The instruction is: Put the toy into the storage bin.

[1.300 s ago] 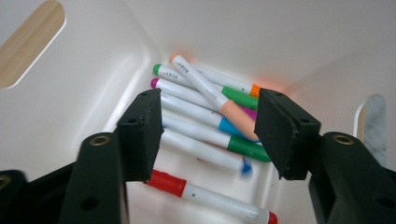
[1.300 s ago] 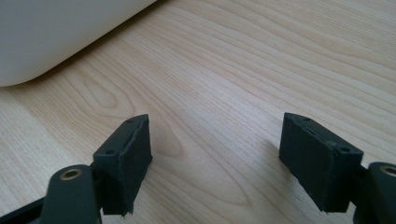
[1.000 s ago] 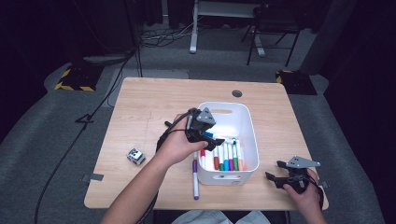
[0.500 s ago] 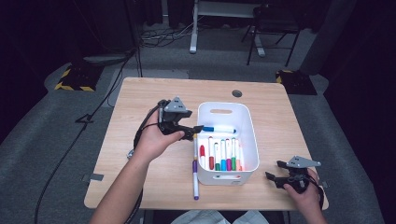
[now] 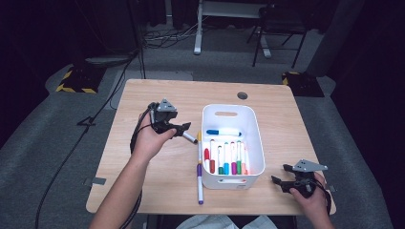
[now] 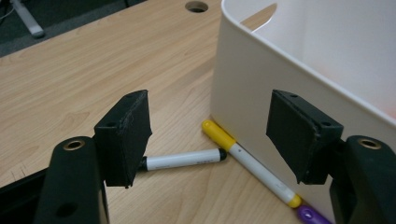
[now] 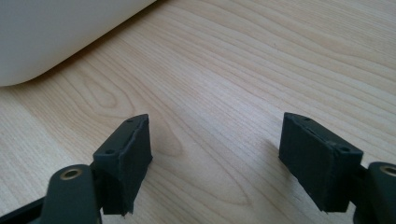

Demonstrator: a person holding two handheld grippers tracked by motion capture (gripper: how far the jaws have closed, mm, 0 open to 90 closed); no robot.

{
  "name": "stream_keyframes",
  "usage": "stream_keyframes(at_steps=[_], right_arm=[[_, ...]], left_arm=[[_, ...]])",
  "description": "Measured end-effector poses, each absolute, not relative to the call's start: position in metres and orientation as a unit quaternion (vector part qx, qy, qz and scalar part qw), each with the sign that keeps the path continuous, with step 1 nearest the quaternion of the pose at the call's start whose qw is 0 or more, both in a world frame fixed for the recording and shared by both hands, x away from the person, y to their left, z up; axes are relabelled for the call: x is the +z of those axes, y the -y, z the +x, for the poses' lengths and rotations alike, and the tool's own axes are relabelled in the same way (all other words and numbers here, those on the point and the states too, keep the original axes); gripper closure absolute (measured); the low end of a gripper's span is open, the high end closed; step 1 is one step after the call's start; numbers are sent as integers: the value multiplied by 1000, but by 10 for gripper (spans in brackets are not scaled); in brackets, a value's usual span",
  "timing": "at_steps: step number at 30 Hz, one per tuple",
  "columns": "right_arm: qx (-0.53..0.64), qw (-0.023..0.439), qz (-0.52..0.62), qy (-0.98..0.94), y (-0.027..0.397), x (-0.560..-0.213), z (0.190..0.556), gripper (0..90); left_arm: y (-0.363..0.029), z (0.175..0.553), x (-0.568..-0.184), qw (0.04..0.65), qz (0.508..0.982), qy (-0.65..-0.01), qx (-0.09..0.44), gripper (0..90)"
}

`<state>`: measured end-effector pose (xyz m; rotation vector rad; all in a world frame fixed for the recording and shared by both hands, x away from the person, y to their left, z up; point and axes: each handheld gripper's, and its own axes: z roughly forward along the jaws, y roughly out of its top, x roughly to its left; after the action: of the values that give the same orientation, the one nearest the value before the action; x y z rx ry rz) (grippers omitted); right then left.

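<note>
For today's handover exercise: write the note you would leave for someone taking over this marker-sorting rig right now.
Left claw: open, empty, low beside the white bin, aimed at the black-capped marker.
Right claw: open, empty, over bare table right of the bin.
Done: several markers lie in the bin, including a blue-capped marker.
Left: black-capped marker, yellow-capped marker and purple-capped marker lie along the bin's left wall.

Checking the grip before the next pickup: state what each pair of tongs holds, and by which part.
Nothing is held. The left tongs stand open above the black-tipped marker; the right tongs stand open over bare table.
</note>
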<state>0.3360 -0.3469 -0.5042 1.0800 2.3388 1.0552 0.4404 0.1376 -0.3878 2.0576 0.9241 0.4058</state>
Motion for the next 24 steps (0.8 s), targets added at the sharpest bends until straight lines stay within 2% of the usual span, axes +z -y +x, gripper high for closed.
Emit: stream_keyframes(at_steps=[3,24], right_arm=[[373,178,382,-827,347,-504,336,255],[376,180,389,-821,346,-505,335,255]], left_arm=[[-134,449,-401,394,827,-362,172,311],[-115,497,-471,358,831,-402,145,310]])
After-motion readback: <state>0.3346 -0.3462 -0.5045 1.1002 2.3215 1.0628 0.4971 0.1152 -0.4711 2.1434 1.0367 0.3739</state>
